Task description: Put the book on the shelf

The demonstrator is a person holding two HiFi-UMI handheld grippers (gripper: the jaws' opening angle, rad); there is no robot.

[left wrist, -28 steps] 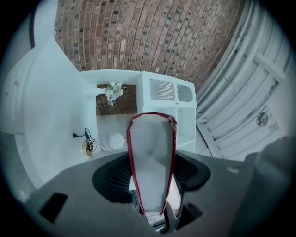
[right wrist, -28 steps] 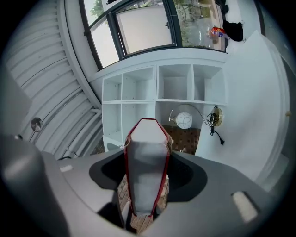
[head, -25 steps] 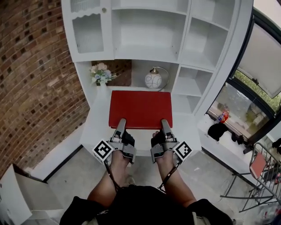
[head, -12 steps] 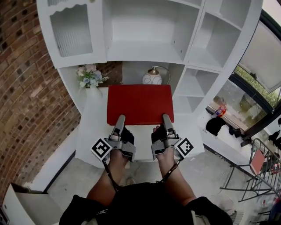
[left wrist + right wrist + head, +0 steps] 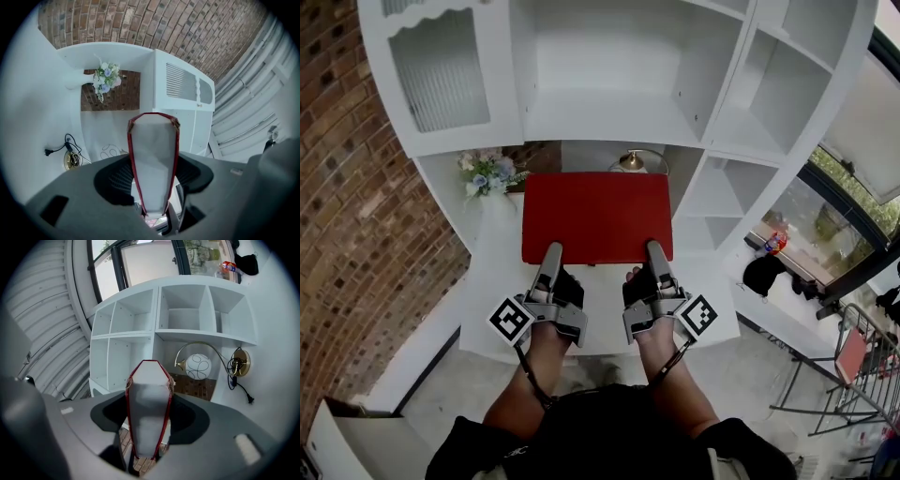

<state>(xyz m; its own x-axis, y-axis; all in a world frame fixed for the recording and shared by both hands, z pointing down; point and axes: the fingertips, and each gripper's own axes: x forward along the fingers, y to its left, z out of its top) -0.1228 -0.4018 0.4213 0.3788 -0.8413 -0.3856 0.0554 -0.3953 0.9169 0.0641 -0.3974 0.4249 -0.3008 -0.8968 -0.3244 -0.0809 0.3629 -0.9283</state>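
A red hardcover book (image 5: 597, 216) lies flat, held up in front of the white shelf unit (image 5: 600, 117). My left gripper (image 5: 550, 253) is shut on its near left edge. The right gripper (image 5: 654, 251) is shut on its near right edge. Seen from the left gripper view, the book's (image 5: 153, 154) pale page edge, rimmed in red, stands clamped between the dark jaws. The right gripper view shows the book (image 5: 147, 404) clamped the same way. A wide open compartment of the shelf unit lies just above and beyond the book.
Below the book is the white desk top (image 5: 502, 281). A flower bunch (image 5: 487, 172) stands at the back left, and a brass lamp (image 5: 630, 161) peeks over the book. A ribbed-glass cabinet door (image 5: 441, 70) is upper left, with small cubbies (image 5: 717, 192) right and a brick wall (image 5: 356, 206) left.
Both grippers have carried the book up and toward the shelf unit. It now hides the lamp's white globe, and the open compartment looms larger.
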